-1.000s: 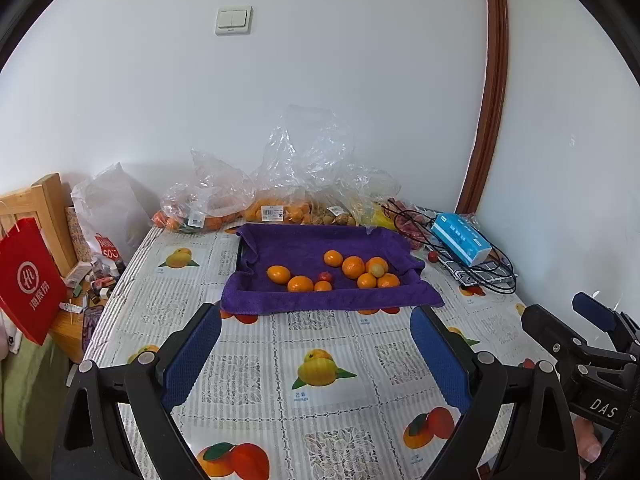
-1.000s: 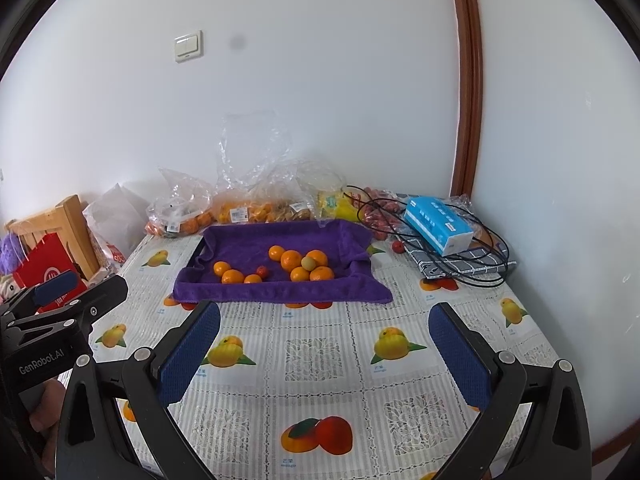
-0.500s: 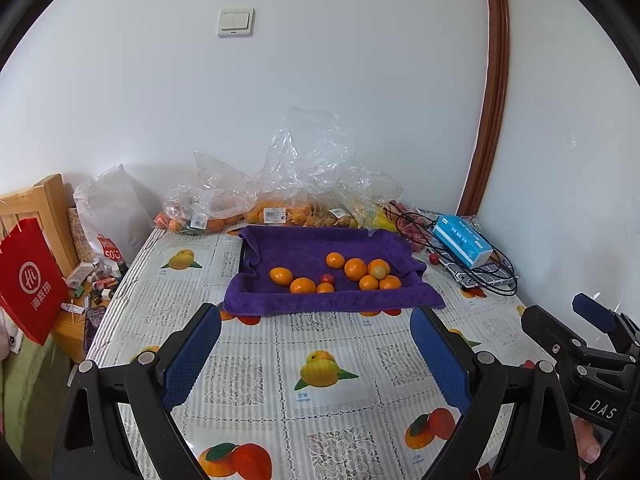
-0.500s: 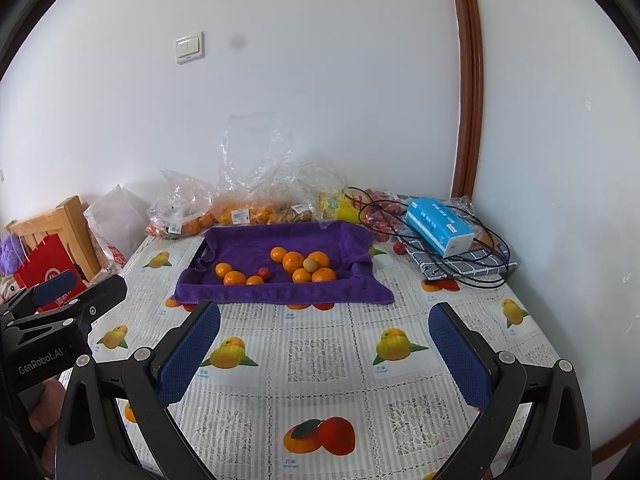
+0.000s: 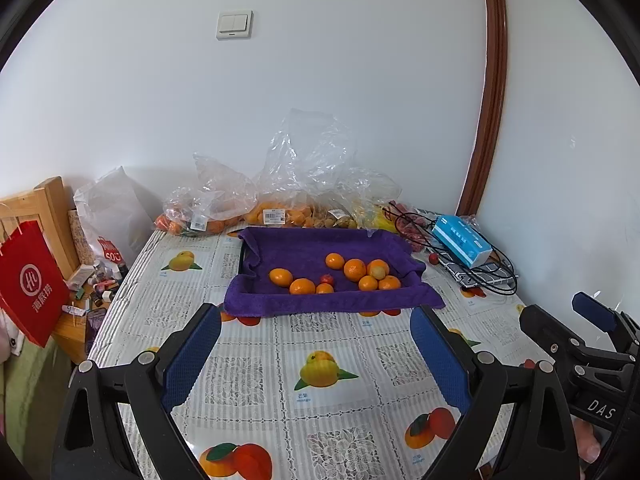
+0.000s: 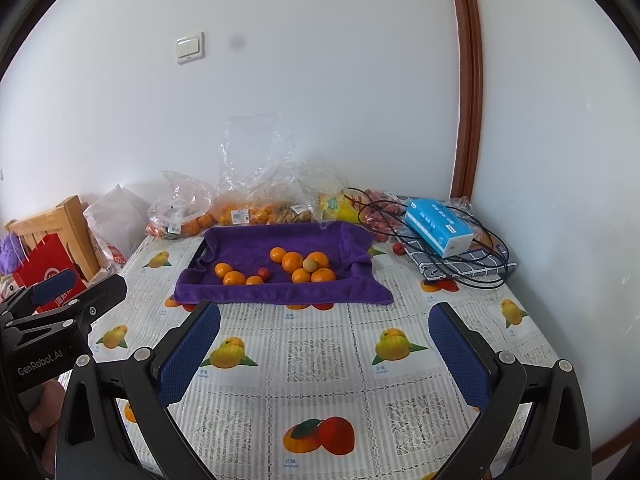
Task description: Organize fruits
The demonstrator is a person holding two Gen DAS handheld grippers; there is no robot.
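A purple towel-lined tray (image 5: 312,300) (image 6: 280,294) lies mid-table and holds several oranges (image 5: 355,269) (image 6: 293,261), a small red fruit (image 5: 327,279) (image 6: 263,272) and one yellowish fruit (image 5: 378,269) (image 6: 309,265). Clear plastic bags of fruit (image 5: 276,208) (image 6: 256,208) line the wall behind it. My left gripper (image 5: 316,344) is open above the near tablecloth, well short of the tray. My right gripper (image 6: 325,338) is open too, with nothing between its fingers. Each gripper shows at the edge of the other's view.
A blue tissue box (image 5: 462,240) (image 6: 438,226) rests on a black wire rack (image 5: 480,268) at the far right, with one small red fruit (image 6: 397,247) loose beside it. A red paper bag (image 5: 30,284) and a wooden chair (image 5: 44,216) stand off the table's left edge.
Both views have shifted slightly, so the tray sits a little lower and nearer in frame. Both grippers stay open and the fruit has not moved.
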